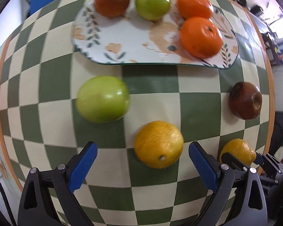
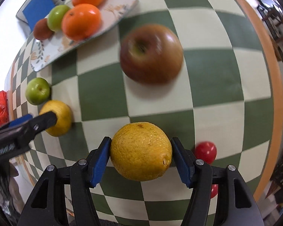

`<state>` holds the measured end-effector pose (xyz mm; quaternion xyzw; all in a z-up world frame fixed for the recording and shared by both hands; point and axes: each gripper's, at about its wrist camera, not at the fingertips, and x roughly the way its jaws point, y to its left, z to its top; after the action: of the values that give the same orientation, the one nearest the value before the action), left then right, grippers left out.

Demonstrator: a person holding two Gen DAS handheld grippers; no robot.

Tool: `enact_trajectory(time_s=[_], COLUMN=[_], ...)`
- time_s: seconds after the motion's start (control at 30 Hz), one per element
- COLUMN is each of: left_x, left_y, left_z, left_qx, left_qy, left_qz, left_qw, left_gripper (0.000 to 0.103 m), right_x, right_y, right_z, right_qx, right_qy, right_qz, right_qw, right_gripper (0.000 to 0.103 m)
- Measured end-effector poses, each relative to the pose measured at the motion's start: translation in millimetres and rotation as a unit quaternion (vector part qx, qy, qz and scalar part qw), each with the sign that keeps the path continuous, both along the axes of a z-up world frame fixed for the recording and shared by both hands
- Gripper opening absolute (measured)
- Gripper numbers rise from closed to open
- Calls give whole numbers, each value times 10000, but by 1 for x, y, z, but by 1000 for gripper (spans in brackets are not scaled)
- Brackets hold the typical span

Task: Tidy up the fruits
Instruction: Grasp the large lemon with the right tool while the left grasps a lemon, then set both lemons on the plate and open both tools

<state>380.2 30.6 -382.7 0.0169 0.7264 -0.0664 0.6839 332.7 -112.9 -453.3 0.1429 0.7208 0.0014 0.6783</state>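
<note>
where right gripper (image 2: 141,157) clamps lemon (image 2: 141,151), red fruit (image 2: 206,151) half-hidden

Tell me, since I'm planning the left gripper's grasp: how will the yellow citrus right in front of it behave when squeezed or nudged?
The yellow citrus looks round, so a nudge would probably roll it across the flat checkered cloth. Its pebbled skin should give the blue pads some grip. It sits off-centre toward one finger of the open left gripper, so closing now may push it sideways.

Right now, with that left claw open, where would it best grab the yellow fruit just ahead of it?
Probably across the round middle of the yellow fruit, coming straight forward and low: the open left claw already straddles its width, and its nub end faces the claw.
</note>
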Motion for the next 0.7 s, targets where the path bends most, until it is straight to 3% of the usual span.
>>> enact_trajectory(time_s=[0.1,0.2,0.47,0.6,0.7], left_x=[-1,-9,-42,-44,-35], left_y=[-12,-19,-6,-5,13], left_z=[-14,-14,-17,-15,-1], left_qx=[-34,131,19,-7,-201], left_qy=[100,38,167,160,111], left_qz=[-248,-370,-38,42,182], left_qw=[9996,9992,9999,9999,9996], left_gripper=[56,55,55,55,55], right_x=[-7,-11,-1,6,7], right_y=[-2,0,-14,-11,-11], right_z=[-2,-4,3,9,17], right_qx=[-6,2,68,-108,136], right_qy=[-125,-142,-147,-128,-131], right_qz=[-13,-45,-48,173,-12], right_qw=[9999,9999,9999,9997,9998], right_gripper=[67,67,67,66,66])
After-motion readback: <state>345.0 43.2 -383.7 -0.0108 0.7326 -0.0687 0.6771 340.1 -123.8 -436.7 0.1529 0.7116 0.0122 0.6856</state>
